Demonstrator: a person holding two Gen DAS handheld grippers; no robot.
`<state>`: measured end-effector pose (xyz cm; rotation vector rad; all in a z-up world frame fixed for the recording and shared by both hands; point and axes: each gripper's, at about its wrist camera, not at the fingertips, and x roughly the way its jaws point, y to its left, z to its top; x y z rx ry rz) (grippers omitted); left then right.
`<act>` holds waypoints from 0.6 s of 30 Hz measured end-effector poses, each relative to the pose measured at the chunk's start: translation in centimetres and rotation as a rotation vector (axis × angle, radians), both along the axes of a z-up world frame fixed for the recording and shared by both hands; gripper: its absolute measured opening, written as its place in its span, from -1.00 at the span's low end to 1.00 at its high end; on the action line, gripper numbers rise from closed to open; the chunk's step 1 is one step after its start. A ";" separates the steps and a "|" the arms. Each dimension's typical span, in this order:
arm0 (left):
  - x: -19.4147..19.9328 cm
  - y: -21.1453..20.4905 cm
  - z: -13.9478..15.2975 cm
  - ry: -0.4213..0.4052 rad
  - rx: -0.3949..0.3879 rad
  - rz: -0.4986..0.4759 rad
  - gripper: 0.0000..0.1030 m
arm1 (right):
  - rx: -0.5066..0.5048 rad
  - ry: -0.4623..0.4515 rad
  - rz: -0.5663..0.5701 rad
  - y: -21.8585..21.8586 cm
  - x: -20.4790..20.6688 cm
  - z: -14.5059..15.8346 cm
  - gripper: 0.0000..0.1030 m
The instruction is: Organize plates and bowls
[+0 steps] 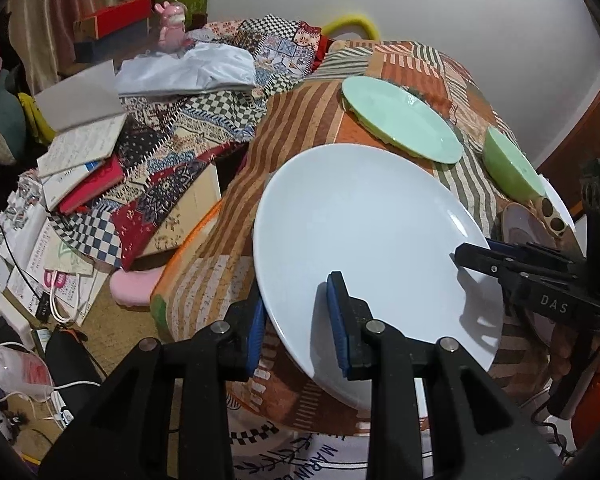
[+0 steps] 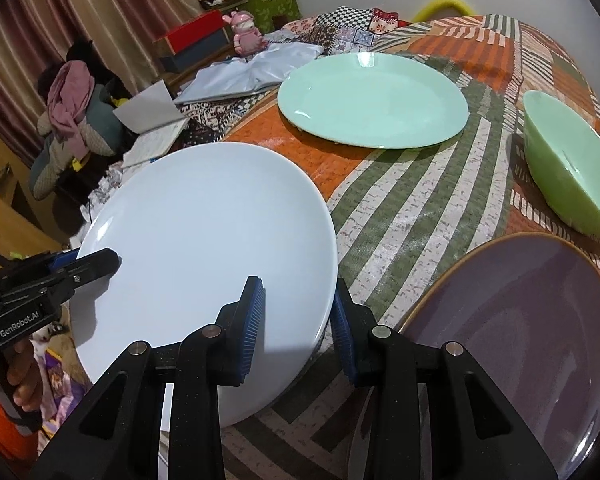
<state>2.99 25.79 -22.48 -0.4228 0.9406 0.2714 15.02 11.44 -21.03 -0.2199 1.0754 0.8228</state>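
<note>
A large white plate is held tilted above the patchwork tablecloth. My left gripper straddles its left rim, one blue pad on top and one underneath; it also shows in the right wrist view. My right gripper straddles the plate's right rim the same way; it also shows in the left wrist view. A mint green plate lies further back. A green bowl sits to the right. A purple plate lies near right.
The table's left edge drops to a cluttered floor with books, papers and cables. A pink figurine and boxes stand at the far left. A white cloth lies by the green plate. A wooden piece with holes lies by the bowl.
</note>
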 end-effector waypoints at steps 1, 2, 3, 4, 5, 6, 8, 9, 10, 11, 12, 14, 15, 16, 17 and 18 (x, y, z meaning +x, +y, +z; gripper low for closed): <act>0.1 0.0 0.2 -0.004 0.004 0.000 -0.45 | 0.004 -0.007 -0.003 -0.1 -0.1 0.2 -0.39; 0.1 -0.1 0.5 -0.009 0.007 0.000 -0.45 | 0.012 -0.016 -0.009 -0.3 -0.1 0.5 -0.39; 0.2 -0.2 0.8 -0.015 0.010 -0.001 -0.45 | 0.018 -0.021 -0.013 -0.4 -0.1 0.7 -0.39; 0.3 -0.2 1.0 -0.019 0.012 -0.001 -0.44 | 0.026 -0.031 -0.018 -0.6 -0.2 0.9 -0.40; 0.4 -0.3 1.3 -0.026 0.015 -0.003 -0.44 | 0.033 -0.048 -0.023 -0.9 -0.3 1.2 -0.40; 0.5 -0.4 1.5 -0.032 0.017 -0.005 -0.44 | 0.041 -0.057 -0.029 -1.2 -0.3 1.5 -0.40; 0.8 -0.8 2.0 -0.045 0.024 -0.010 -0.44 | 0.052 -0.066 -0.041 -1.7 -0.3 1.9 -0.40; 1.0 -1.1 2.3 -0.051 0.032 -0.016 -0.44 | 0.055 -0.070 -0.047 -1.9 -0.3 2.0 -0.40; 1.2 -1.3 2.4 -0.054 0.038 -0.021 -0.44 | 0.058 -0.075 -0.056 -2.3 -0.2 2.1 -0.40; 1.3 -1.5 2.6 -0.058 0.043 -0.026 -0.44 | 0.062 -0.078 -0.064 -2.6 -0.2 2.3 -0.40; 1.5 -1.8 2.9 -0.062 0.050 -0.034 -0.44 | 0.066 -0.081 -0.071 -2.9 -0.1 2.5 -0.40; 2.0 -2.6 3.4 -0.073 0.062 -0.051 -0.44 | 0.078 -0.088 -0.090 -3.7 0.0 2.8 -0.40; 2.2 -2.9 3.7 -0.078 0.065 -0.058 -0.44 | 0.081 -0.093 -0.099 -4.1 0.0 3.0 -0.40; 2.4 -3.2 3.9 -0.082 0.067 -0.066 -0.44 | 0.086 -0.100 -0.109 -4.5 0.1 3.2 -0.40; 2.5 -3.5 4.0 -0.085 0.069 -0.071 -0.44 | 0.090 -0.103 -0.116 -4.9 0.1 3.4 -0.40; 2.7 -3.9 4.3 -0.091 0.072 -0.080 -0.44 | 0.094 -0.105 -0.122 -5.3 0.1 3.5 -0.40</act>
